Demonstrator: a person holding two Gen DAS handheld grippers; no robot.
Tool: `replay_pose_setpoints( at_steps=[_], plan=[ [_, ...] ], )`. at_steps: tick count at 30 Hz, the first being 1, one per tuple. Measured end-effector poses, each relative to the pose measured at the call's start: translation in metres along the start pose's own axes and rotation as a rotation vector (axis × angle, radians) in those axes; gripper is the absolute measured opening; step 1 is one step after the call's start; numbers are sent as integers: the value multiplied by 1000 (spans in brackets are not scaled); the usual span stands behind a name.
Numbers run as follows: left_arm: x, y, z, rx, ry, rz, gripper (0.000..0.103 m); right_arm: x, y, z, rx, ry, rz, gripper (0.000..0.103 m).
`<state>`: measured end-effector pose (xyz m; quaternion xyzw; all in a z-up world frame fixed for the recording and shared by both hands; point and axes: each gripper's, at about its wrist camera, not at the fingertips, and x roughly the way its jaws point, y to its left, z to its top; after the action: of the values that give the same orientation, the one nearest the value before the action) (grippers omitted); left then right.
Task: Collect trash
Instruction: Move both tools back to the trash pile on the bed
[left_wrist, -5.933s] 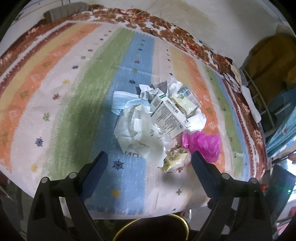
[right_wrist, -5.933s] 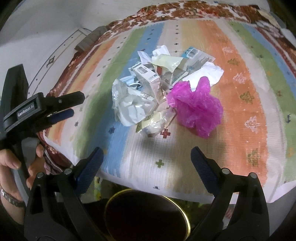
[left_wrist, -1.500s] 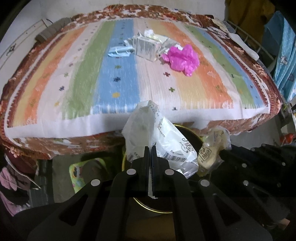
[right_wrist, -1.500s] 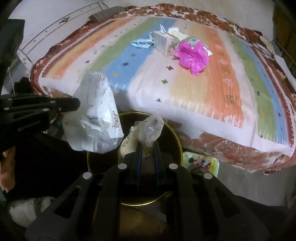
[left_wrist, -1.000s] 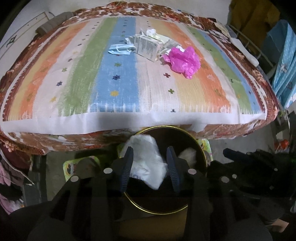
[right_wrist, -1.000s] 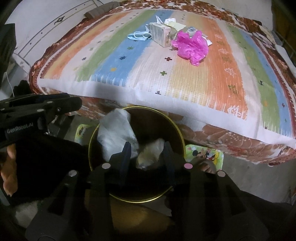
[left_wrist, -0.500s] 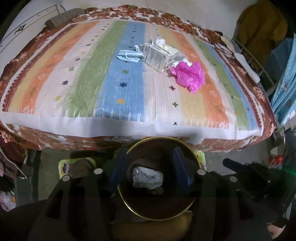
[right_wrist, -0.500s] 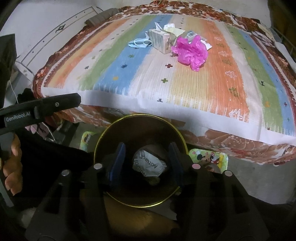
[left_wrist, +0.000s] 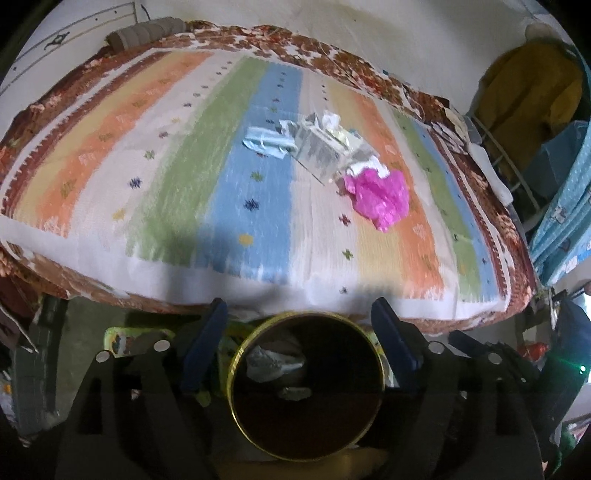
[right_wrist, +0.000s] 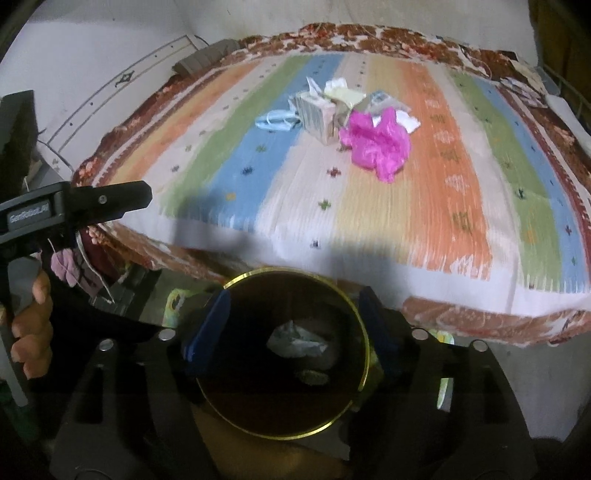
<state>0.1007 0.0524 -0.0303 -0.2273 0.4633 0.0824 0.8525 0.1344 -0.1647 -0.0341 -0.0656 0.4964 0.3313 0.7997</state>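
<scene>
— Both grippers, left (left_wrist: 299, 343) and right (right_wrist: 293, 328), have just been opening and hang empty over the bin (right_wrist: 364, 354); two scraps lie inside.
— Next: the far trash pile (left_wrist: 332, 155).

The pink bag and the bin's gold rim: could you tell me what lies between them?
Only bare striped bedcover lies between pink bag and bin, in both wrist views.

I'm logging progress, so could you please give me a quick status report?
Left gripper and right gripper open, empty, jaws just opened over gold-rimmed round bin. Crumpled white trash inside. Pink plastic bag and carton pile wait on striped bedspread. Nothing in the way.
</scene>
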Motion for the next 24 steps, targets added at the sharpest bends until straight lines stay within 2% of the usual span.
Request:
replay_pose_setpoints(
  at_steps=[5, 13, 20, 24],
  plan=[
    [6, 2, 20, 8, 7, 39, 85, -2, -1, 24, -29, -40, -8, 78],
    [16, 11, 50, -15, 12, 68, 86, 4, -3, 60, -66, -74, -28, 80],
    [26, 16, 71, -53, 14, 41, 93, 6, -4, 75, -86, -113, -29, 89],
    [29, 22, 85, -114, -23, -45, 97, 8, 0, 86, -109, -153, -28, 94]
  ],
)
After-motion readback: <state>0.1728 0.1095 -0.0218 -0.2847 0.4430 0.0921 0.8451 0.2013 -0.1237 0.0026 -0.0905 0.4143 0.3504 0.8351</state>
